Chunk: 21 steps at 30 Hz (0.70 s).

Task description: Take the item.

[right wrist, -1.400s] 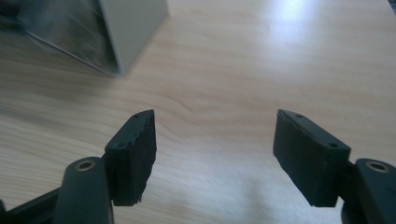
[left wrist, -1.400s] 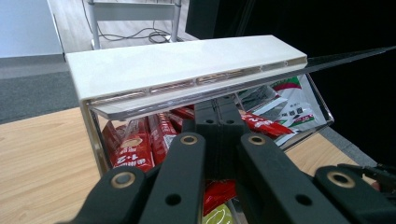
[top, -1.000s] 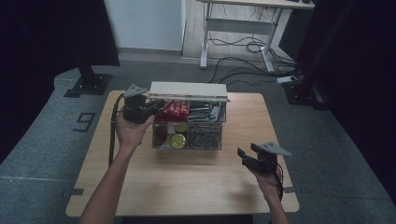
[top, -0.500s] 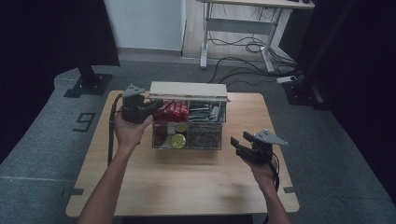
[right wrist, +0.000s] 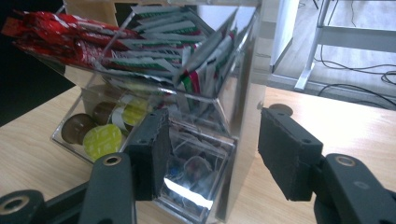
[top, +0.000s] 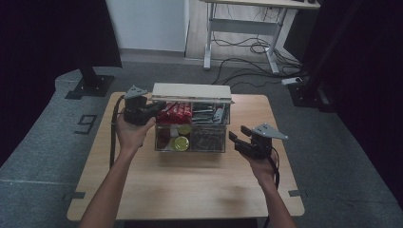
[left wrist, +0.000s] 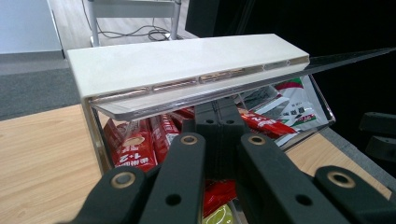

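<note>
**Lid held up, right tongs closing in on the box**

We have the clear box [top: 190, 130] at the middle of the table [top: 190, 190], its white lid [top: 191, 91] tilted up at the 12 o'clock edge. Our left tongs [top: 154, 107] sit at the box's 10 o'clock corner, jaws together; in the left gripper view they lie just under the lid's front lip, and whether they pinch that lip or only prop it we cannot tell. Red packets [left wrist: 133, 142] fill the top tray just below.

Our right tongs [top: 237, 140] hang at the box's 3 o'clock side, near the lower front corner. Their jaws are apart and have just been closing, with nothing pressed between the pads [right wrist: 287, 156]; in the right gripper view the corner of the lower drawer [right wrist: 196, 172] stands between them. The round capsules [right wrist: 102, 137] sit in the bottom at about 9 o'clock of that view.

To do this well, we judge the left hand should hold steady so the lid stays up. The right should settle what it is after before closing more, and come in square, so the pads don't skid on the glossy wall.
</note>
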### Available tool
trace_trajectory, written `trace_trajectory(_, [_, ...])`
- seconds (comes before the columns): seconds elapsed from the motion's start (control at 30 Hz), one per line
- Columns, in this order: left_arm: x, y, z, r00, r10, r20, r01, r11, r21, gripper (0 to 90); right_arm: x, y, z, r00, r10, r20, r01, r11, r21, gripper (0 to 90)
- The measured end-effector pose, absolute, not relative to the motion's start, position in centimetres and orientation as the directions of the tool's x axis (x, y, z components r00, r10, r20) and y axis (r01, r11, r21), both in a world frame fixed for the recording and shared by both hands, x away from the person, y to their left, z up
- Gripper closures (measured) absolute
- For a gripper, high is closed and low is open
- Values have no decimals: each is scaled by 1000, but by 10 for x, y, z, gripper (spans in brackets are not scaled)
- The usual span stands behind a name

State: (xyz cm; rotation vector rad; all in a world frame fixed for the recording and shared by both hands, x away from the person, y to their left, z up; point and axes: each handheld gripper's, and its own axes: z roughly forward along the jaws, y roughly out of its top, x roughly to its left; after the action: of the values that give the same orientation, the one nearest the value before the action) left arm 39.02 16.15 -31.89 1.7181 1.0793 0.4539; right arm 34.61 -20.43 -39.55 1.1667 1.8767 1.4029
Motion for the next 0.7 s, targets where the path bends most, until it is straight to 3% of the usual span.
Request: trace_trajectory(0.7, [392, 160, -319, 528, 829, -184, 450, -89, 889, 900, 364, -181, -378, -522, 850, 72, 310, 111, 944, 486])
